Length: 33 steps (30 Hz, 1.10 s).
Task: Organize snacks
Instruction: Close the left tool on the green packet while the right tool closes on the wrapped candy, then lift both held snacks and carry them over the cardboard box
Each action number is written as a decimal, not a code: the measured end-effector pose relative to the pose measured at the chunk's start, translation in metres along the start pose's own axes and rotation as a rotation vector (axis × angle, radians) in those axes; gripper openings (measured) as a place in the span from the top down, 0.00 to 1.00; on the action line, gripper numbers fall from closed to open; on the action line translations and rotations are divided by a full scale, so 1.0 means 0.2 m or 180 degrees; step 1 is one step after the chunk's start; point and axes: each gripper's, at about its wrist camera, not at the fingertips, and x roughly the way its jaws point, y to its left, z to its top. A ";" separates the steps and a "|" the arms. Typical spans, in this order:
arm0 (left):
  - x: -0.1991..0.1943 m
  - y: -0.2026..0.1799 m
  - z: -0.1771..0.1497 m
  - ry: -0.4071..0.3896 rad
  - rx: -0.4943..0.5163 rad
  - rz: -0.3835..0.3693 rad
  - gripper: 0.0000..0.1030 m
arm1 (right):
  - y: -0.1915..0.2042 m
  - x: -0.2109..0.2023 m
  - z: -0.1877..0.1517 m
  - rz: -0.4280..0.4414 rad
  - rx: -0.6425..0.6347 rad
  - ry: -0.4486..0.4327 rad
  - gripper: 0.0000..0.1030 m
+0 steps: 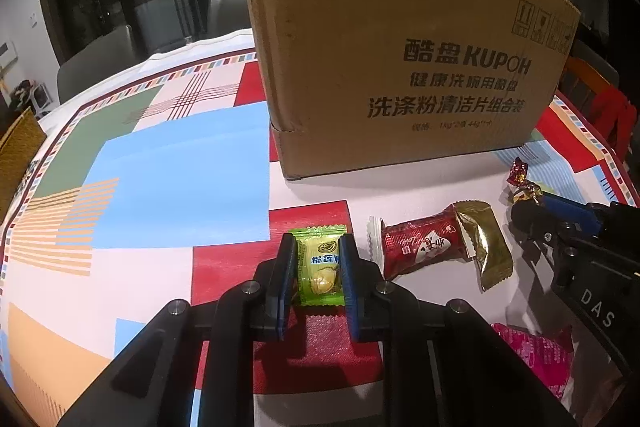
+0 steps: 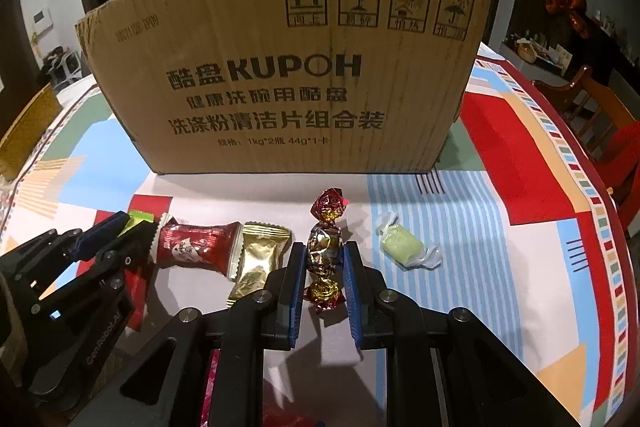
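Left wrist view: nearest the lens, the left claw has its two blue pads closed against the long sides of a green durian candy, which sits low over the red patch of the tabletop; whether it is lifted clear cannot be told. Gripping across the narrow width leaves the crimped end free. Just to its right lie a red snack packet and a gold sachet, overlapping, with a pink wrapper nearer the lens. Ahead stands the cardboard box, upright with its top open, judged to be where the snacks go. Right wrist view: the right claw is closed on the waist of a red-and-gold foil candy, its twisted ends sticking out fore and aft. A pale green wrapped candy lies loose just to the right, still to be collected. The box faces both claws, near enough for a short carry
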 end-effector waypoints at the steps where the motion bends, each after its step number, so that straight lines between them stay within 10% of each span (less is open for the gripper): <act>1: -0.01 0.00 0.00 -0.0007 0.0001 0.0005 0.79 | 0.00 -0.01 0.00 0.0002 0.0000 -0.0007 0.81; 33: -0.41 0.03 0.09 -0.0432 -0.0029 0.0074 0.79 | 0.01 -0.38 0.05 0.0019 -0.0020 -0.0428 0.81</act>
